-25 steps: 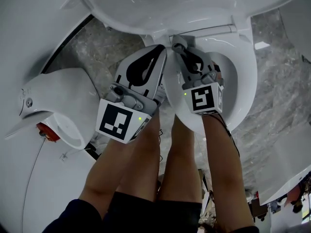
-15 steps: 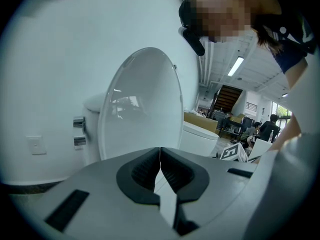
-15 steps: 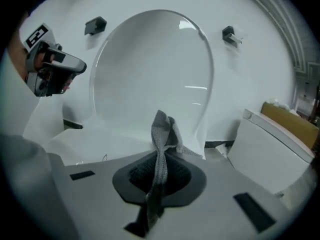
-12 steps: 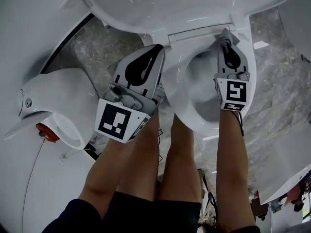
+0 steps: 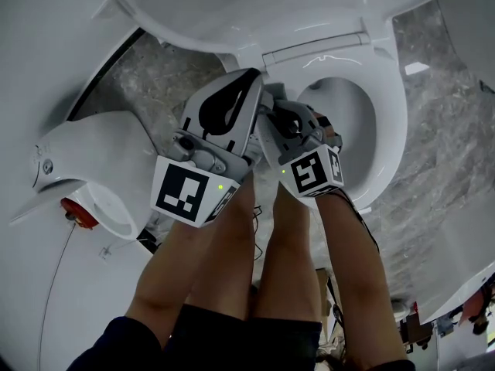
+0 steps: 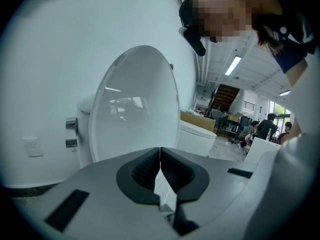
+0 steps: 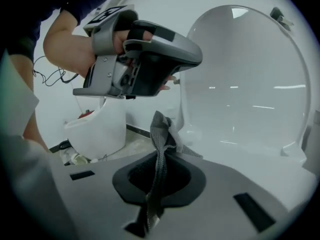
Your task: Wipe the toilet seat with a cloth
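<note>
Cloth [image 7: 159, 149], grey and bunched, is clamped between the jaws of my right gripper [image 5: 272, 108], which sits over the toilet seat [image 5: 389, 122] at its left rim as I look down, close to the hinge end. Whether the cloth touches the seat I cannot tell. My left gripper [image 5: 249, 79] hangs just beside the right one, off the seat's left edge, its jaws pressed together with nothing between them. Behind the seat the lid [image 5: 271, 6] stands raised. A white container [image 7: 97, 126] sits on the floor, left of the seat.
</note>
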